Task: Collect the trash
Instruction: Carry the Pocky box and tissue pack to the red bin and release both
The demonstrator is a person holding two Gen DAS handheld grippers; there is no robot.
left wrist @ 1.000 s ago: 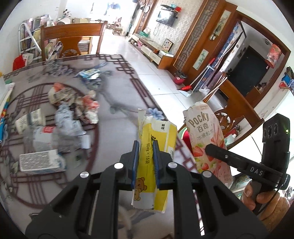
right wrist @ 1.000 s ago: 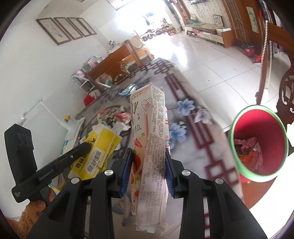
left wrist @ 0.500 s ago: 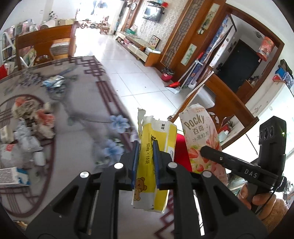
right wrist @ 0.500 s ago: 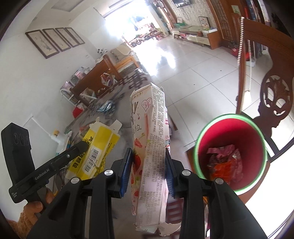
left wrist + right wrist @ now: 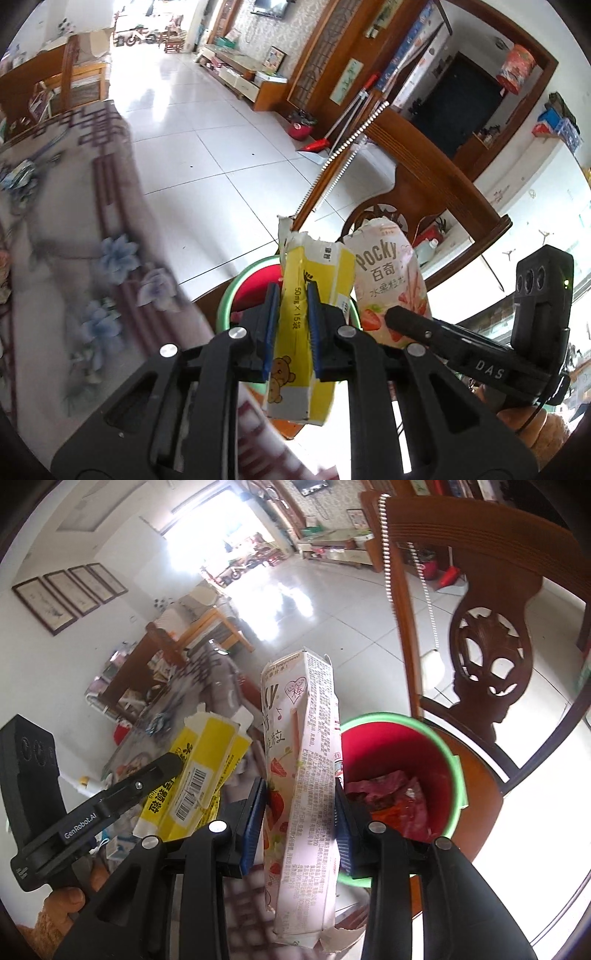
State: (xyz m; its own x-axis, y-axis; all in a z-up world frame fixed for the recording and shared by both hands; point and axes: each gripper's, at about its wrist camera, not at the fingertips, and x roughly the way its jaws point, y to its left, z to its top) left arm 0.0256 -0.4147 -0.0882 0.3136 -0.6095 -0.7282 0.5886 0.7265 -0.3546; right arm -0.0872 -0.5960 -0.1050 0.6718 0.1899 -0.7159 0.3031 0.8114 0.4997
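Left tongs (image 5: 291, 325) pinch a torn yellow carton (image 5: 314, 295) while right tongs (image 5: 299, 827) clamp a pink Pocky box (image 5: 306, 794), both held beside the counter (image 5: 55, 258) above a green-rimmed red trash bin (image 5: 424, 753) holding wrappers.

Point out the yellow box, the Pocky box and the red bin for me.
yellow box (image 5: 299, 325): left wrist view, narrow face between the fingers.
Pocky box (image 5: 314, 775): right wrist view, printed side panel.
red bin (image 5: 456, 775): right wrist view, green rim at the right.
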